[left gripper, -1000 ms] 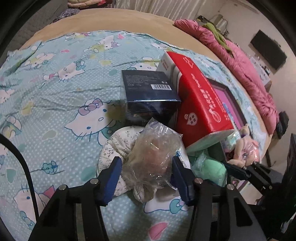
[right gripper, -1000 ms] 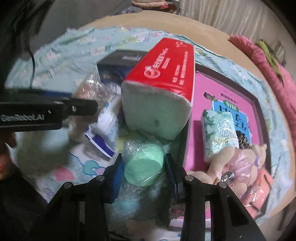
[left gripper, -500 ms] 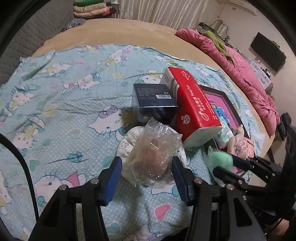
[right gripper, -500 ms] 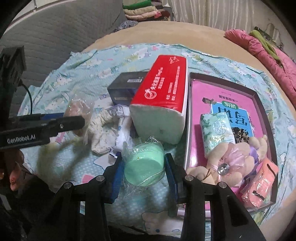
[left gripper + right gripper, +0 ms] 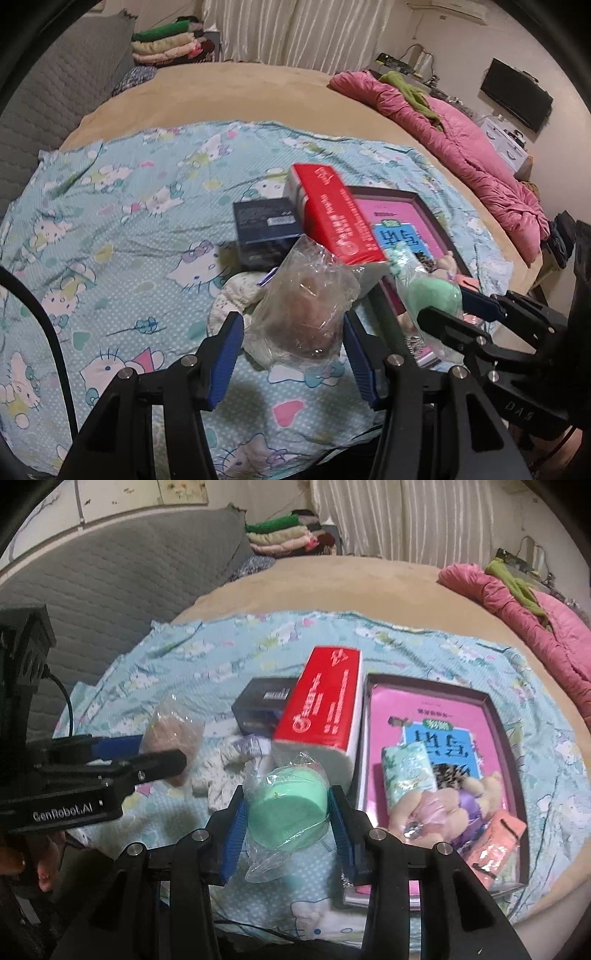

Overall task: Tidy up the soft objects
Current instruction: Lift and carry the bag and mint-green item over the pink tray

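My left gripper is shut on a clear bag with a brownish soft object and holds it above the bed. My right gripper is shut on a green round soft object in clear wrap, also held up. The green object shows in the left wrist view, and the brownish bag shows in the right wrist view. A dark tray with a pink liner holds a tissue pack, a plush toy and a peach pouch.
A red tissue box and a dark blue box lie left of the tray on the Hello Kitty sheet. A white floral cloth lies below them. A pink quilt lies at the right; folded blankets sit far back.
Both grippers have lifted and pulled back from the bed with their objects still held. The items on the sheet look smaller and farther away.
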The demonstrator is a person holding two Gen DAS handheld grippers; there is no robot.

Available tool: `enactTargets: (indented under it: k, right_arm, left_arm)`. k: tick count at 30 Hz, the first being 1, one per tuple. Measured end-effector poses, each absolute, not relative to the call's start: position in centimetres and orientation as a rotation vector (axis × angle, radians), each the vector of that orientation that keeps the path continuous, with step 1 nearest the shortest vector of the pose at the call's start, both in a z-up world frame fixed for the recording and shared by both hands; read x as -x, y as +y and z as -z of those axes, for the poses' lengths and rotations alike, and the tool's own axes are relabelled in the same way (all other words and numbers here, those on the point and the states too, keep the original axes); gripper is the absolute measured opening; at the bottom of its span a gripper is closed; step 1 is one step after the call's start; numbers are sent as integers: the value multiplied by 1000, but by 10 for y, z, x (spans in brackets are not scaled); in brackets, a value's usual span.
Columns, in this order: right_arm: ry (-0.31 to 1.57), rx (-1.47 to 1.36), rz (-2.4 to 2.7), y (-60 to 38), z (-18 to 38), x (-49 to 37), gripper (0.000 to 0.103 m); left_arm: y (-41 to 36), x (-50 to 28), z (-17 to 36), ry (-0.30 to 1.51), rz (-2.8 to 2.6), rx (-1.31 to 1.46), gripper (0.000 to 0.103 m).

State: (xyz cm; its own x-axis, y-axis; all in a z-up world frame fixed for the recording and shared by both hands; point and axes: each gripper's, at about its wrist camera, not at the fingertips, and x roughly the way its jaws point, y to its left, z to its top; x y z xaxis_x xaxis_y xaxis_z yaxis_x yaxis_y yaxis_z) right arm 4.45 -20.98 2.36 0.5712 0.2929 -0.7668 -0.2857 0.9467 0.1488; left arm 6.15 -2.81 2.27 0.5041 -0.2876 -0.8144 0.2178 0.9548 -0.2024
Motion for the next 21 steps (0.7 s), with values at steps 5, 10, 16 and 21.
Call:
enactTargets:
  k: [5, 10, 16, 21]
  right_arm:
    - [853, -36, -309, -227, -45, -39, 44]
    - [813, -68, -269, -250, -61, -33, 44]
    - [771, -103, -202, -283, -77, -25, 44]
    - [731, -142, -135, -316, -89, -17, 44]
  left_arm:
    - [-46, -54, -45, 954, 335, 51, 55]
    - [-63, -49, -63, 920, 362, 26, 55]
    - [-85, -43, -77, 892, 405, 5, 55]
    - [-104, -39, -85, 882, 435, -12, 55]
